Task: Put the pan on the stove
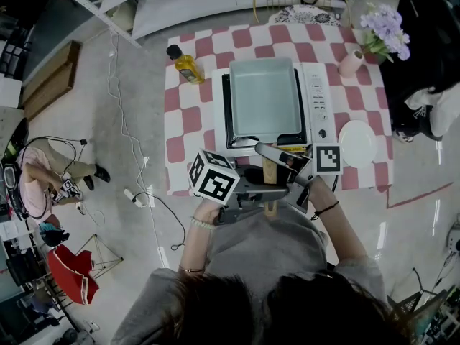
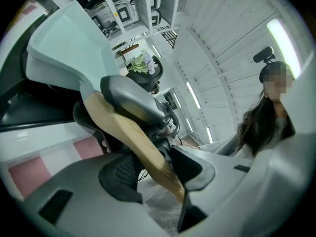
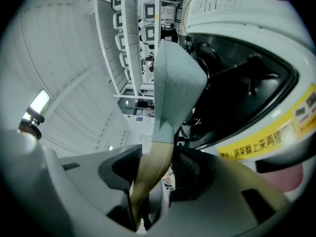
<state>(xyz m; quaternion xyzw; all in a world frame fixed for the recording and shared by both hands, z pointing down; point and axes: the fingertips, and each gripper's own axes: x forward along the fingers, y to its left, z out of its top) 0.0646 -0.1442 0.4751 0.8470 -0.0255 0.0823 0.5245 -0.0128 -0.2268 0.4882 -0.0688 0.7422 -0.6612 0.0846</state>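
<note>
Checked worktop [image 1: 188,121] carries a white stove [image 1: 316,95]. Pale-green square pan [image 1: 264,95] lies over the stove's black burner well, its wooden handle [image 1: 269,171] projecting toward the person. Left tongs [image 2: 157,168] and right tongs [image 3: 153,174] both clamp that handle from opposite sides, pads pressed on the wood.

Pan [image 1: 264,95] on stove [image 1: 316,99], mid-tabletop [image 1: 188,113].
At the centre of the tabletop, stove, with pan lying on top and handle [image 1: 269,172] jutting out over the near edge. On the handle from the left, left tool [image 1: 260,191], clamped nearer the free end; from the right, right tool [image 1: 277,158], clamped closer to the pan. Just off the stove's far left corner, bottle [image 1: 187,67], upright. Right of the stove, plate [image 1: 357,144] toward the near edge; behind it, at the far right corner, vase [image 1: 351,63].
</note>
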